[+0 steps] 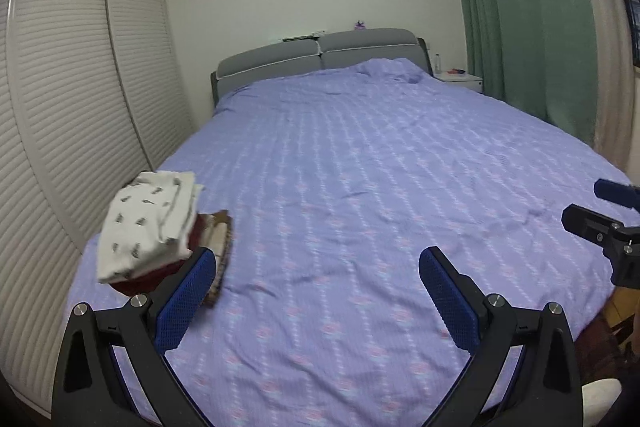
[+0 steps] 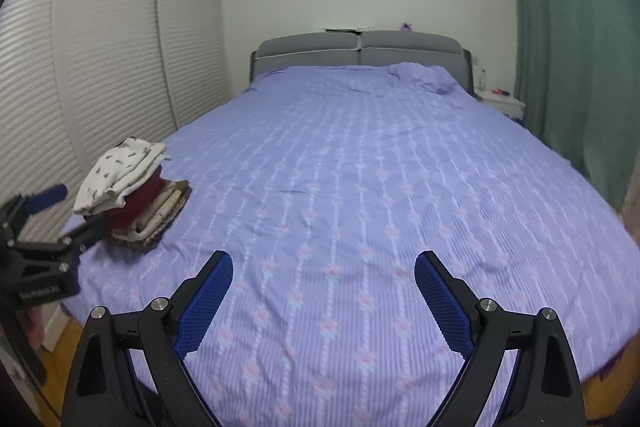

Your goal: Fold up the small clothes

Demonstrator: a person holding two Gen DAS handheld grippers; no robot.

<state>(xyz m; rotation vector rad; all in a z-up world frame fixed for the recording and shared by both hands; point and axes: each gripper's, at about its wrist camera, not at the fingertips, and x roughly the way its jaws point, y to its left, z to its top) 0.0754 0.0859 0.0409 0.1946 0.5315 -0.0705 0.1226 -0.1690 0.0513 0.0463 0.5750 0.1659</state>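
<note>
A stack of folded clothes lies at the left edge of the bed's purple patterned cover. A white printed garment lies on top, over a dark red piece and beige and brown ones. My left gripper is open with only bedcover between its blue pads, and its left finger reaches in front of the stack. It also shows at the left edge of the right wrist view, as the left gripper beside the stack. My right gripper is open and holds nothing, over bare cover to the right.
White louvred wardrobe doors run close along the bed's left side. A grey headboard is at the far end, a white nightstand beside it. Green curtains hang on the right. Wooden floor shows below the bed's near corners.
</note>
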